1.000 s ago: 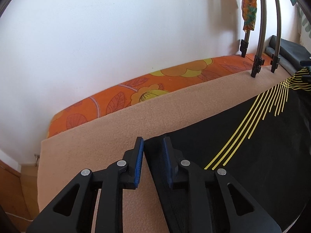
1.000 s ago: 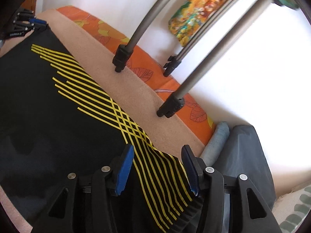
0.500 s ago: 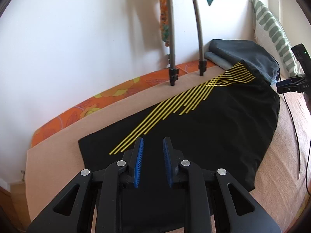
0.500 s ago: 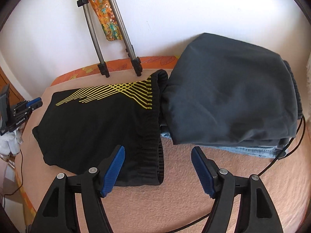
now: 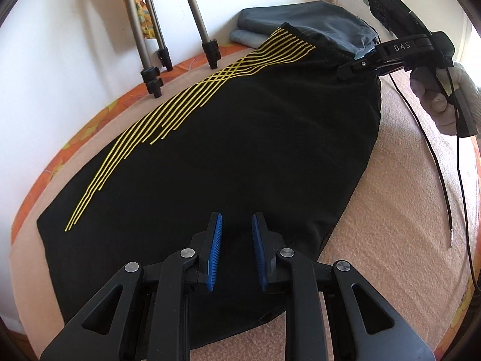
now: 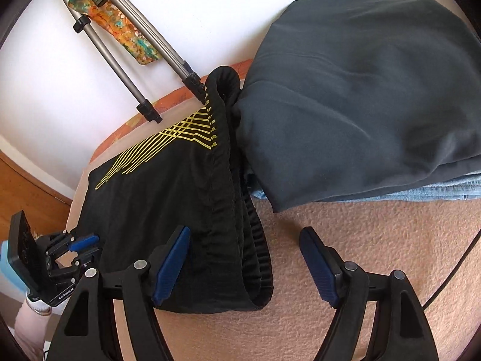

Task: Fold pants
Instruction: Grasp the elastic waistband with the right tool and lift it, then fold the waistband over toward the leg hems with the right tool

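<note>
The pants [image 5: 240, 138] lie flat along the bed [image 5: 399, 210], their waistband end touching a stack of folded clothes [image 6: 360, 90] at one end of the bed. Tripod legs [image 5: 207, 39] stand on the bed's wall-side edge, just beside the pants. A cable [image 5: 436, 162] trails near the opposite edge.

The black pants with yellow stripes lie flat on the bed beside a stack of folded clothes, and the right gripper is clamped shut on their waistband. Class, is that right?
Not quite. The right gripper is open, its jaws spread wide, with the waistband of the black pants between them, as the right wrist view shows. The pants do lie beside the stack of folded clothes.
</note>
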Motion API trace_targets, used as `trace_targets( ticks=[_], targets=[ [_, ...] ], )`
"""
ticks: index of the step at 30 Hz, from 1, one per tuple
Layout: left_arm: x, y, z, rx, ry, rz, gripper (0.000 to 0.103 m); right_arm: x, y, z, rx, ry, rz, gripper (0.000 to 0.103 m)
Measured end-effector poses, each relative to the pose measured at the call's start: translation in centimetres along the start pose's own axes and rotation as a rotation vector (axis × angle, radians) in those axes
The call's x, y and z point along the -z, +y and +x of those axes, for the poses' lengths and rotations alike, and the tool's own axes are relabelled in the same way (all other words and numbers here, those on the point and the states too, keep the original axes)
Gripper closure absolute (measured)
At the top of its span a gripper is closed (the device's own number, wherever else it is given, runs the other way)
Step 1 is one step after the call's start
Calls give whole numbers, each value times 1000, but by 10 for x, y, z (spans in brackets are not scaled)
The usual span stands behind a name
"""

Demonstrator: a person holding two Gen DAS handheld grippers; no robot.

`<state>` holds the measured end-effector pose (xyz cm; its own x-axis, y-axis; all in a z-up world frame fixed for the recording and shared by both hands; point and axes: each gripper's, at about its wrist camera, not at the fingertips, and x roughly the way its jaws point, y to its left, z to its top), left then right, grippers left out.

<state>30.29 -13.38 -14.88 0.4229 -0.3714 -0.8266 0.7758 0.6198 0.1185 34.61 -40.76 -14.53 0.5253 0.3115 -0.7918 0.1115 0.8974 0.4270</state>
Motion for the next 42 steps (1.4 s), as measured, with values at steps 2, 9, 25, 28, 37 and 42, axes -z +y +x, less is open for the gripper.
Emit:
trace_targets(
  ticks=[2, 9, 25, 28, 37, 42],
  targets=[
    [2, 2, -1, 5, -8, -8, 84, 1, 5, 2, -9, -17, -24, 30],
    [-2, 2, -5, -2, 3, 9, 84, 3, 5, 4, -43, -1, -3, 81],
    [-62, -17, 30, -15, -39, -10, 84, -5, 15, -24, -90, -24, 88, 93],
    [-59, -19, 43, 4, -15, 2, 84, -8, 19, -31, -105, -31, 93, 93],
    [-40, 11, 9, 5, -72, -106, 84, -24, 64, -44, -71, -48, 20, 93],
    [-2, 53, -27, -43, -96, -199, 84, -32, 102, -41, -28, -39, -42, 93]
  ],
)
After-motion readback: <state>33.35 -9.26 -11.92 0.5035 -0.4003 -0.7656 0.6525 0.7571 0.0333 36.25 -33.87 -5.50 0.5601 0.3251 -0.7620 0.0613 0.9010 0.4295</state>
